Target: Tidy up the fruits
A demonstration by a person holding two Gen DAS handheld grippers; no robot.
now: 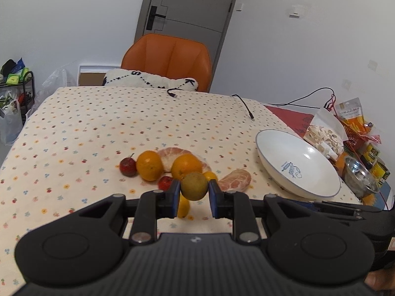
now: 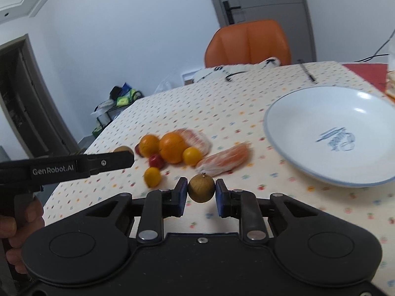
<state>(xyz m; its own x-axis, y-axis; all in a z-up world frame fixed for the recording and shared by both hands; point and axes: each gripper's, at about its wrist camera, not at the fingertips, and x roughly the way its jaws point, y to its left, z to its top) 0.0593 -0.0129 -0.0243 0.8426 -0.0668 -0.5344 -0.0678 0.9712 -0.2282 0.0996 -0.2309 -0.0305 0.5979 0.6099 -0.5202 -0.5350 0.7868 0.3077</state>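
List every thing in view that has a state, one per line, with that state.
left gripper: shut on a brown round fruit
right gripper: shut on a second brown fruit
white plate: empty, on the tablecloth
two oranges: loose on the cloth, not plated
peeled pomelo pieces: unplated
door: closed
orange chair: unoccupied

White plate (image 2: 284, 113) blue-rimmed; tablecloth (image 1: 98, 123) cream, dotted; chair (image 1: 167, 59) orange.
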